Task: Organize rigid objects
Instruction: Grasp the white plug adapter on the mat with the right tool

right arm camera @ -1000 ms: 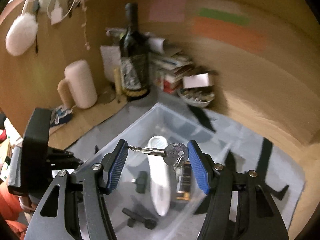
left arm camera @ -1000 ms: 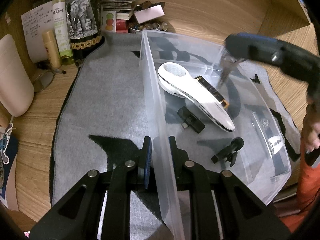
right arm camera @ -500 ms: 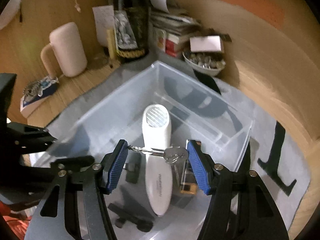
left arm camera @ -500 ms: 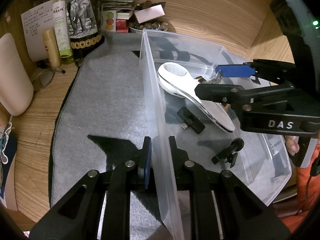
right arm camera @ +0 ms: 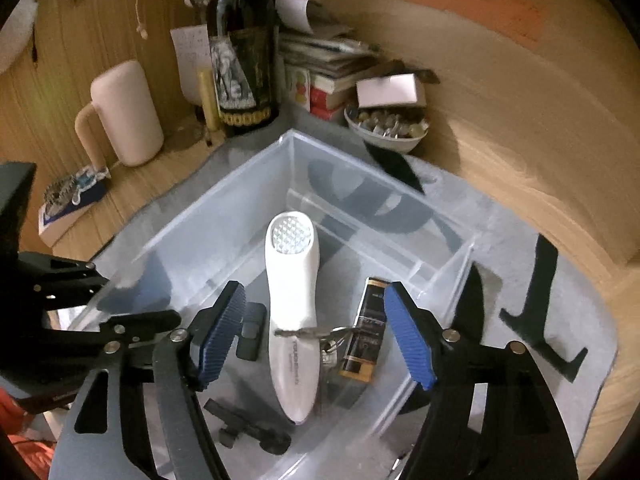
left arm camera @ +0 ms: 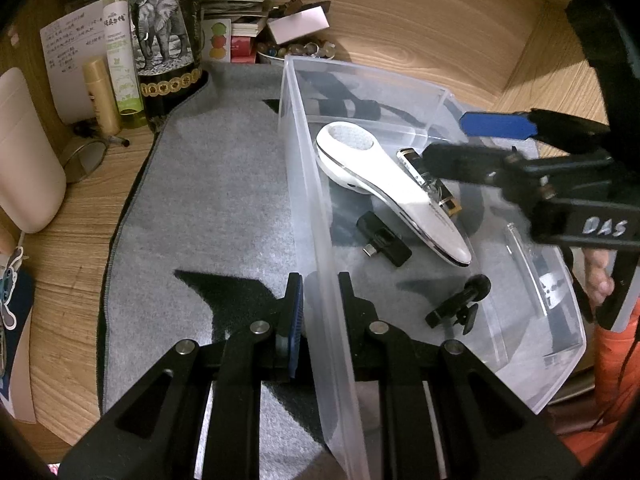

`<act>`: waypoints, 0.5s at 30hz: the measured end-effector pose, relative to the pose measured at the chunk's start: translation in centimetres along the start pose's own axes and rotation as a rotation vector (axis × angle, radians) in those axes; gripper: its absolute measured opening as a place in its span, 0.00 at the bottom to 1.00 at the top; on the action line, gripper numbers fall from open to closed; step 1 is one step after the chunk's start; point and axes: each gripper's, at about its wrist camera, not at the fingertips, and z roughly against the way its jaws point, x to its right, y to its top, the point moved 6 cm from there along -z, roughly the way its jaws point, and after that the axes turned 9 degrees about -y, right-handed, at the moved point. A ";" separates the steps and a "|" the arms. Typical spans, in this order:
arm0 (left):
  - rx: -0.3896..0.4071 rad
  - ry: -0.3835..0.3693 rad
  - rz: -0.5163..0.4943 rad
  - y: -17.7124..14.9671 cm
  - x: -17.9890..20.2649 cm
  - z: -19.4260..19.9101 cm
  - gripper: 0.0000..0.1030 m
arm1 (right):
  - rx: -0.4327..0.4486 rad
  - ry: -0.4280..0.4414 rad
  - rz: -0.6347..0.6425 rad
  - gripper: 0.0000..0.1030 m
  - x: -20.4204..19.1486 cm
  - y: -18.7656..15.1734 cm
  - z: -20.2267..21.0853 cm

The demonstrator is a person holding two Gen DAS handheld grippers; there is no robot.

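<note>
Left gripper (left arm camera: 318, 312): clenched on the near wall of the clear plastic bin (left arm camera: 304, 184), by which the bin is steadied on the grey mat (left arm camera: 208, 200).
Right gripper (right arm camera: 312, 336): released; its jaws have just been opening, and the key (right arm camera: 304, 334) is no longer pressed by either blue pad.
Key: seen between the open jaws, lying across or just above the white handheld device (right arm camera: 294, 312); whether it has fully settled cannot be told. Its ring hangs toward the small black-and-gold box (right arm camera: 366, 336).
Already in the bin: the white handheld device in the middle, the black-and-gold box to its right, a small black adapter (left arm camera: 384, 240) to its left, and a black clip-like mount (left arm camera: 460, 306) at the near end.
Done: five rigid items are judged to be gathered in the bin, the key being the latest.
Left: no loose item is seen waiting on the mat; the far desk clutter, the dark bottle (right arm camera: 242, 52) included, is not judged part of the job.
</note>
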 end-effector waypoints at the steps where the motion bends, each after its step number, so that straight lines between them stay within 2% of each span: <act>1: 0.000 0.000 0.000 0.0 0.0 0.0 0.15 | 0.006 0.000 -0.004 0.72 0.2 0.0 0.3; 4: 0.004 -0.006 0.005 0.0 0.0 0.0 0.15 | 0.035 -0.018 -0.027 0.79 1.1 0.0 1.5; 15: 0.008 -0.012 -0.001 -0.3 -0.1 0.1 0.15 | 0.070 -0.149 -0.127 0.80 6.3 -2.1 4.9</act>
